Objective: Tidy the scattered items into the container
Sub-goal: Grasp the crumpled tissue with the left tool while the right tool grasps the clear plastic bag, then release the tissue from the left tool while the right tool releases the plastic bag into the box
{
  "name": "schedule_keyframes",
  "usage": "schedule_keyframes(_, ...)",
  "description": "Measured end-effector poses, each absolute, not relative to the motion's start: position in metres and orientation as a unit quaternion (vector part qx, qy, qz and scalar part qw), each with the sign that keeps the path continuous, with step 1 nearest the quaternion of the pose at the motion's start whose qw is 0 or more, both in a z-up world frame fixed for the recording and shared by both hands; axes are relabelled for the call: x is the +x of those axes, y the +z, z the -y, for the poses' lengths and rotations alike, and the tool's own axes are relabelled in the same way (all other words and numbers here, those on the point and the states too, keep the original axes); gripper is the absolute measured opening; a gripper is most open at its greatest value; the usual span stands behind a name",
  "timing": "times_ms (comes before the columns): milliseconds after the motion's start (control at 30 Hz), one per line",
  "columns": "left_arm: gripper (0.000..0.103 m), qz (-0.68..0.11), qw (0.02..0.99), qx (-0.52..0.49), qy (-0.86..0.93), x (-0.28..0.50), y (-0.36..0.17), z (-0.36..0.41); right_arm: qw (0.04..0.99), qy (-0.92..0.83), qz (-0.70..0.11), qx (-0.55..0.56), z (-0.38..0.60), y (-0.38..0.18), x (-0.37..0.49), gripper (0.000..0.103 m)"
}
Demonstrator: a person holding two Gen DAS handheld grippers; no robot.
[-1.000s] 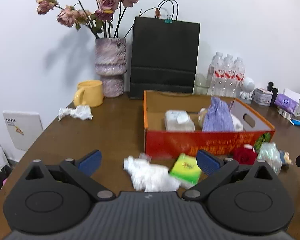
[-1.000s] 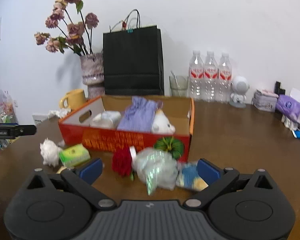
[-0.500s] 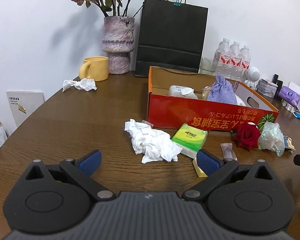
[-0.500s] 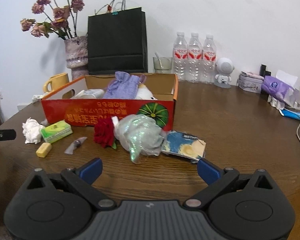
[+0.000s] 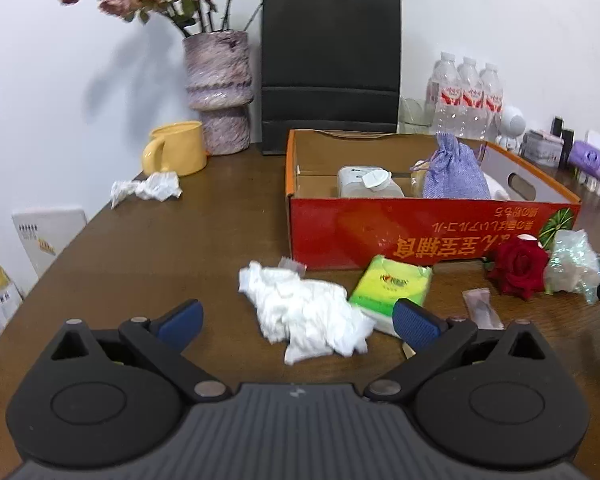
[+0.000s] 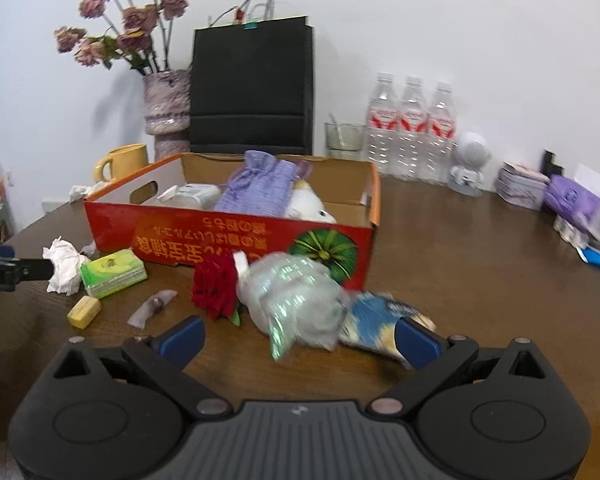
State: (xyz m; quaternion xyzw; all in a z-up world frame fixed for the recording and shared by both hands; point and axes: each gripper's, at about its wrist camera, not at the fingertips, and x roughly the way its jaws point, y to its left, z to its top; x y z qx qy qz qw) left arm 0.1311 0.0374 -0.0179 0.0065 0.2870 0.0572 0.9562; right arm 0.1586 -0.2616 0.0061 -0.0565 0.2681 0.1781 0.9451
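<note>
A red cardboard box (image 5: 420,232) (image 6: 228,236) holds a purple pouch (image 5: 454,174), a white bottle (image 5: 366,182) and a white toy. My left gripper (image 5: 296,322) is open, with a crumpled white tissue (image 5: 308,312) between its fingers and a green tissue pack (image 5: 390,286) just beyond. My right gripper (image 6: 298,338) is open around a shiny clear bag (image 6: 296,300), with a red rose (image 6: 216,286) to the left and a blue packet (image 6: 380,322) by the right finger. A yellow block (image 6: 84,311) and a small wrapper (image 6: 152,307) lie nearby.
A second crumpled tissue (image 5: 148,189), a yellow mug (image 5: 176,148), a vase of dried roses (image 5: 218,92) and a black paper bag (image 5: 330,68) stand behind. Water bottles (image 6: 410,124), a glass (image 6: 344,140), a white figurine (image 6: 470,164) and purple packs (image 6: 576,202) line the back right.
Both grippers have moved forward and down toward the table items: the left now frames the white tissue, the right now frames the shiny bag. Both stay open.
</note>
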Motion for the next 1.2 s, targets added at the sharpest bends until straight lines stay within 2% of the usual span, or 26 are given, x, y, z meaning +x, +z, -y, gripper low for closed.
schedule_keyframes(100, 0.102, -0.293, 0.954, 0.021, 0.06, 0.145, -0.024, -0.036, 0.943, 0.182, -0.269, -0.071, 0.251, 0.005, 0.172, 0.1)
schedule_keyframes(167, 0.094, -0.304, 0.951, 0.018, 0.057, 0.154, -0.029, -0.036, 0.941, 0.188, -0.27, -0.075, 0.246, 0.003, 0.181, 0.096)
schedule_keyframes(200, 0.084, -0.311, 0.948, 0.016, 0.058, 0.157, -0.032, -0.037, 0.94, 0.19, -0.272, -0.079, 0.244, 0.002, 0.186, 0.093)
schedule_keyframes(300, 0.077, -0.316, 0.947, 0.001, 0.053, 0.162, -0.036, -0.043, 0.935, 0.189, -0.286, -0.087, 0.239, -0.005, 0.197, 0.078)
schedule_keyframes(367, 0.067, -0.315, 0.948, 0.0, 0.05, 0.162, -0.035, -0.044, 0.931, 0.194, -0.299, -0.084, 0.239, -0.008, 0.201, 0.061)
schedule_keyframes(433, 0.05, -0.319, 0.947, -0.003, 0.046, 0.162, -0.036, -0.045, 0.93, 0.195, -0.3, -0.081, 0.24, -0.009, 0.201, 0.049)
schedule_keyframes(500, 0.042, -0.323, 0.945, -0.004, 0.045, 0.161, -0.037, -0.046, 0.931, 0.197, -0.297, -0.078, 0.241, -0.008, 0.199, 0.046)
schedule_keyframes(533, 0.036, -0.323, 0.945, -0.005, 0.044, 0.16, -0.037, -0.046, 0.931, 0.199, -0.295, -0.076, 0.242, -0.008, 0.199, 0.04)
schedule_keyframes(600, 0.031, -0.317, 0.947, -0.008, 0.043, 0.156, -0.036, -0.046, 0.932, 0.202, -0.292, -0.075, 0.242, -0.007, 0.196, 0.034)
schedule_keyframes(767, 0.029, -0.298, 0.953, -0.022, 0.049, 0.142, -0.028, -0.048, 0.937, 0.204, -0.274, -0.075, 0.246, -0.003, 0.185, 0.027)
schedule_keyframes(933, 0.029, -0.272, 0.961, -0.025, 0.05, 0.122, -0.013, -0.046, 0.941, 0.202, -0.264, -0.065, 0.252, 0.003, 0.176, 0.027)
schedule_keyframes(1200, 0.03, -0.196, 0.979, -0.026, 0.037, 0.127, 0.055, -0.048, 0.951, 0.215, -0.212, -0.061, 0.26, 0.044, 0.172, 0.027)
